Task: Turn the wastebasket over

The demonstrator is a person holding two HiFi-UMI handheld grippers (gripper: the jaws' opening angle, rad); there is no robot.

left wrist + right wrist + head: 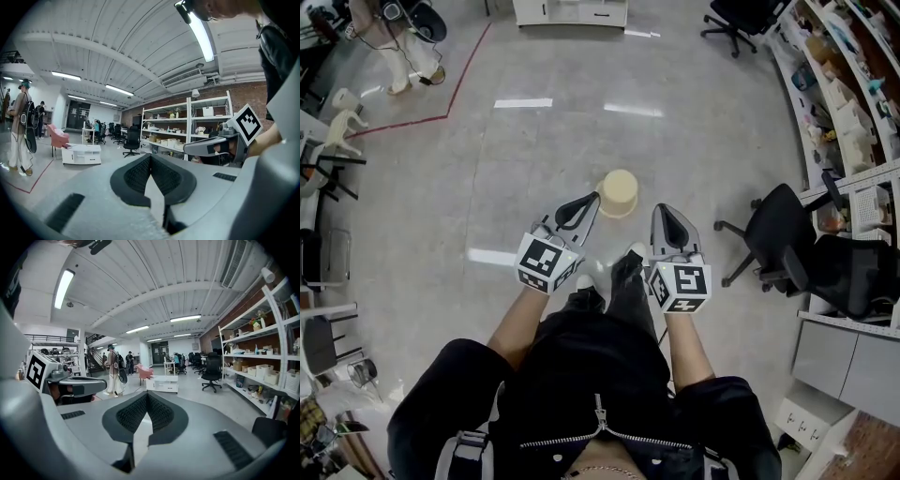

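Observation:
A small cream wastebasket (619, 193) stands on the grey floor just ahead of me in the head view. It shows in neither gripper view. My left gripper (587, 203) is held up at waist height, its tip close to the basket's left side in the picture, jaws shut with nothing between them. To the basket's right my right gripper (668, 214) is shut and empty too. Both point nearly level across the room. In the left gripper view the right gripper (187, 148) appears at the right; in the right gripper view the left gripper (103, 385) appears at the left.
A black office chair (773, 236) stands at my right by shelving (853, 84) and a white cabinet (848, 356). Red tape (450, 103) marks the floor at the left. A person (114, 369) with a backpack walks near a low white table (163, 383).

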